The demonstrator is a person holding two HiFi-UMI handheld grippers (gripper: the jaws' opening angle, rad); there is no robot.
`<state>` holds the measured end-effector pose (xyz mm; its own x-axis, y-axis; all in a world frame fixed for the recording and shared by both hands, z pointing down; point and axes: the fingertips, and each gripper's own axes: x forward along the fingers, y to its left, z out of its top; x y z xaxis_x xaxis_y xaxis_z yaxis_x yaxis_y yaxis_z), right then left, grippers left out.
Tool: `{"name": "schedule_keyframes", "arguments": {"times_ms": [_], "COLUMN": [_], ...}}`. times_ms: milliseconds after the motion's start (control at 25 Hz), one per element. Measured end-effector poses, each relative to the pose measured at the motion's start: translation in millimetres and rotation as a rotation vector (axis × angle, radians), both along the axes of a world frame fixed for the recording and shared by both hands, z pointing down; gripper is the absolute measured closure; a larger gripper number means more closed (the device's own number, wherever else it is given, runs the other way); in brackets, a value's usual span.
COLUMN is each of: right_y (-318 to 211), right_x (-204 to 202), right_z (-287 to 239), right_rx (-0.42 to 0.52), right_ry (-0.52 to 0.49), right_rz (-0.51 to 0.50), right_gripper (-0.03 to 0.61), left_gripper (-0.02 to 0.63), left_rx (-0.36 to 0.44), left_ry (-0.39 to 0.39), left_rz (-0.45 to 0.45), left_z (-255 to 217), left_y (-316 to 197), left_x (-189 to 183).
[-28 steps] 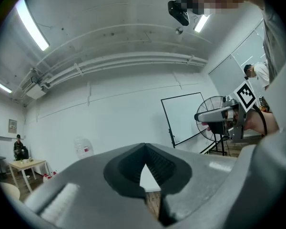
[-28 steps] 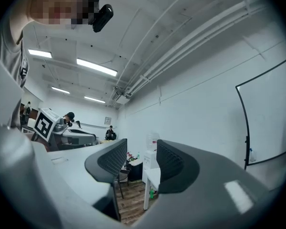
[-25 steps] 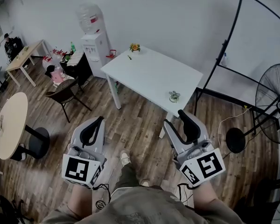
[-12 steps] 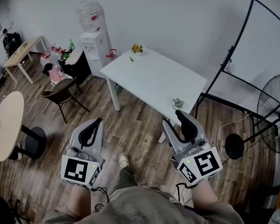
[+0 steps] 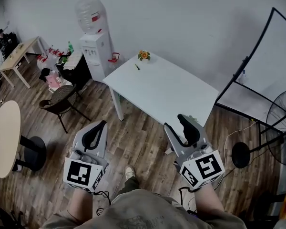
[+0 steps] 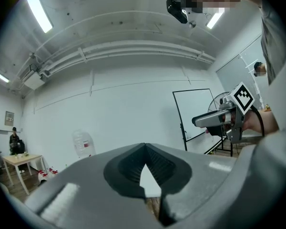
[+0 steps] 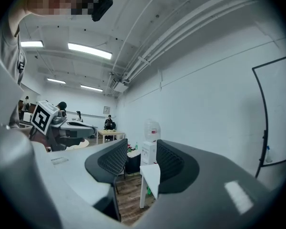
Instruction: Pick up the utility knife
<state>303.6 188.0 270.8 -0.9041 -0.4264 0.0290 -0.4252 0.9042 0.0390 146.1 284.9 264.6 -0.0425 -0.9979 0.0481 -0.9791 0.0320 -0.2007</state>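
Faraway utility knife (image 5: 137, 67), barely discernible

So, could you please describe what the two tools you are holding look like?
Both the left tool and right tool have light grey bodies with black ribbed pads inside the jaws. Each carries a white cube with black square markers at the rear, and a thin black cable hangs beneath.

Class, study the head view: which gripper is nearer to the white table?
Right. The right gripper hangs at the near corner of the white table, jaws apart. The left gripper is over the wooden floor, off to the table's left.
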Motion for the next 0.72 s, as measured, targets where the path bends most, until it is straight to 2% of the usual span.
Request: {"name": "schedule_keyframes", "arguments": {"times_ms": [400,720], "right_y": [-75,-103], "right_x": [-122,-184], "right_z": [8,11], "right_rx": [-0.018,-0.018], "right_ry": [0.032,0.067], "right_rz": [0.013,-0.016], "right_gripper": [0.376,0.380], "left_gripper": [0.614,0.614], "left_rx": [-0.011,-0.024], "left_ry": [0.001,0.026], "left_rz": [0.016,0.027], "left_z": [-1,9], "left_y": [-69,-99], "left_x": [-125,-177]}}
